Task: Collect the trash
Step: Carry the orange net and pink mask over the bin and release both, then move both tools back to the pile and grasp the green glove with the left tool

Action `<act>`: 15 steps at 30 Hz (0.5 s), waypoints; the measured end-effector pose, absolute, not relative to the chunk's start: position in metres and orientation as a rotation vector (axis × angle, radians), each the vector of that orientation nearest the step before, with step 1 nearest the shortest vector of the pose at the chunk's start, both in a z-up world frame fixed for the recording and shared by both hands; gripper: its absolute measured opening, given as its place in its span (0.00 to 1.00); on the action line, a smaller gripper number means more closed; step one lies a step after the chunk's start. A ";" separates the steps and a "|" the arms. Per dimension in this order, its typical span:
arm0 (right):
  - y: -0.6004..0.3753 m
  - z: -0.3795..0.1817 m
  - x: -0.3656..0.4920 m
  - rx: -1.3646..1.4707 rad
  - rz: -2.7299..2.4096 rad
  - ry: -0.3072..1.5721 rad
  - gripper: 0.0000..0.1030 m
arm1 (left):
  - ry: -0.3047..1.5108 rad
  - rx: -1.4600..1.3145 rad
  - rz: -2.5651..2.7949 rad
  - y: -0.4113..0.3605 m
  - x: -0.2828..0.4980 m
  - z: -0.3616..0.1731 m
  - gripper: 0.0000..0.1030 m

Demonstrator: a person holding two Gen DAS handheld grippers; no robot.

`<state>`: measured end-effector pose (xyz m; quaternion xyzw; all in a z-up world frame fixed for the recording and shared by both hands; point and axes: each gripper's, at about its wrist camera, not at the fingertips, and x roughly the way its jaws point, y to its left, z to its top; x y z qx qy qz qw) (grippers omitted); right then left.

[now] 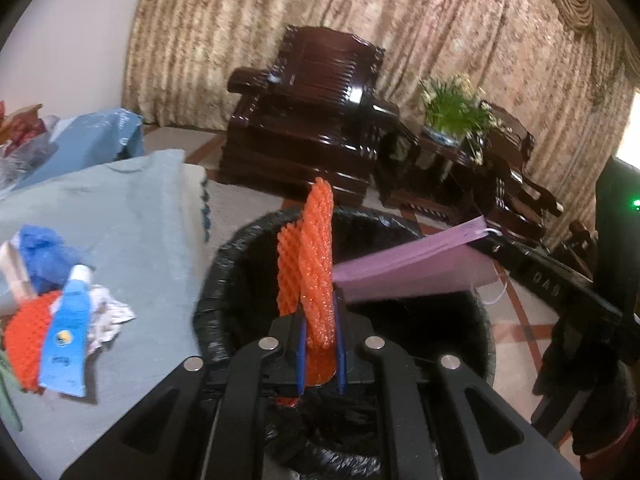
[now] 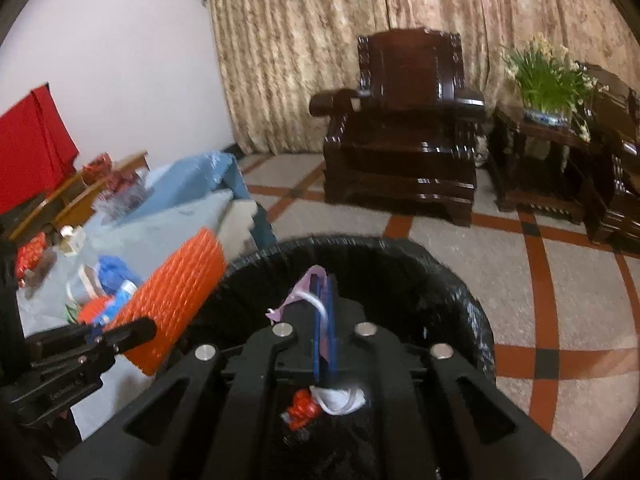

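Observation:
My left gripper [image 1: 322, 304] is shut on an orange foam net [image 1: 316, 248] that stands up between its blue pads, above a black-lined trash bin [image 1: 224, 256]. From the right, my right gripper [image 1: 496, 240] holds a purple face mask [image 1: 412, 272] over the same bin. In the right wrist view, the right gripper [image 2: 325, 284] is shut on the mask [image 2: 302, 288] above the bin [image 2: 440, 276]. The left gripper [image 2: 136, 330] with its net [image 2: 176, 300] is at the left. A red wrapper [image 2: 302, 410] lies inside the bin.
A table under light blue cloth [image 1: 132, 220] at left carries a blue tube [image 1: 66, 336], another orange net [image 1: 28, 344], a blue bag [image 1: 44, 256] and crumpled paper [image 1: 108, 316]. A dark wooden armchair [image 1: 312, 120] and a potted plant [image 1: 452, 108] stand behind on tiled floor.

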<state>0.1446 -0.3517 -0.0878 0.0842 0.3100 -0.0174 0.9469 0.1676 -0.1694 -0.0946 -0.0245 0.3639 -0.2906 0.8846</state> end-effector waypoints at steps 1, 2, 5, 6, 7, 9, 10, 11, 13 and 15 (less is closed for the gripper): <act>-0.352 -0.094 0.146 0.170 -0.041 0.657 0.08 | 0.766 -0.050 -0.607 -0.172 0.169 -0.097 0.19; -0.352 -0.098 0.147 0.169 -0.043 0.673 0.14 | 0.777 -0.055 -0.611 -0.173 0.170 -0.100 0.36; -0.348 -0.110 0.146 0.158 -0.066 0.713 0.58 | 0.774 -0.067 -0.600 -0.170 0.169 -0.101 0.55; -0.346 -0.112 0.143 0.154 -0.066 0.713 0.58 | 0.771 -0.066 -0.600 -0.168 0.169 -0.101 0.56; -0.345 -0.114 0.141 0.154 -0.064 0.716 0.62 | 0.767 -0.063 -0.598 -0.166 0.168 -0.100 0.58; -0.345 -0.117 0.136 0.166 -0.070 0.712 0.65 | 0.752 -0.063 -0.584 -0.160 0.166 -0.098 0.62; -0.345 -0.116 0.134 0.180 -0.066 0.705 0.65 | 0.746 -0.063 -0.579 -0.156 0.165 -0.097 0.64; -0.343 -0.115 0.132 0.189 -0.062 0.696 0.66 | 0.736 -0.060 -0.569 -0.151 0.163 -0.095 0.65; -0.341 -0.112 0.127 0.196 -0.056 0.674 0.68 | 0.711 -0.048 -0.547 -0.143 0.160 -0.091 0.69; -0.334 -0.106 0.125 0.194 -0.044 0.652 0.72 | 0.681 -0.040 -0.517 -0.127 0.156 -0.085 0.72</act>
